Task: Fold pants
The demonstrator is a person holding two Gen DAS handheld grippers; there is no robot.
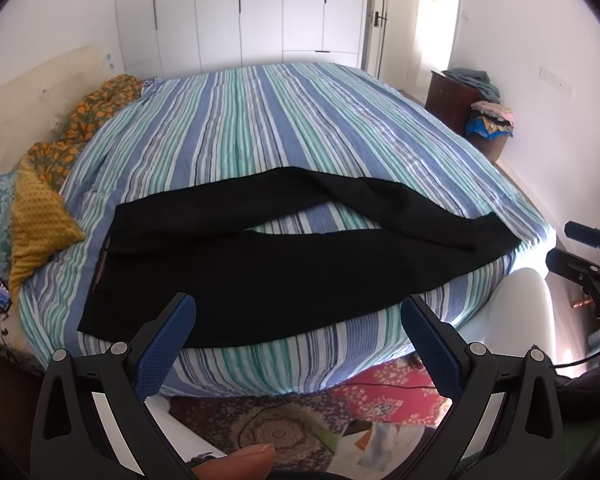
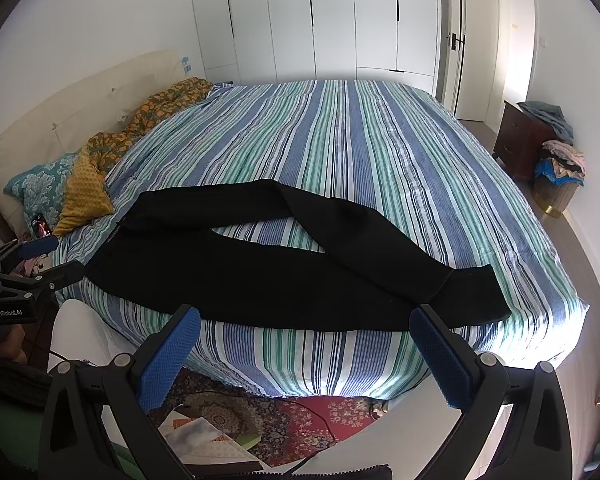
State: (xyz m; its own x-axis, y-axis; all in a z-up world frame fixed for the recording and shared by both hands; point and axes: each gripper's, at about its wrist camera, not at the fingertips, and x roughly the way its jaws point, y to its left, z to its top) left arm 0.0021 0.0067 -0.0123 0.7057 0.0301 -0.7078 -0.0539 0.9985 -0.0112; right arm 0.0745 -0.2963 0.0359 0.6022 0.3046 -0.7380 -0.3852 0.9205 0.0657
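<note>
Lying across near edge of striped bed: one pair black pants, two legs splayed toward 3 o'clock. Two claws, left gripper and right gripper, both spread wide, holding nothing. One basket, clothes heaped inside.

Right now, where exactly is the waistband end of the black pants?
In both views the waistband of the black fabric pants lies at the left on the blue-green striped bedcover, nearest the mustard-yellow knitted cushion.
</note>
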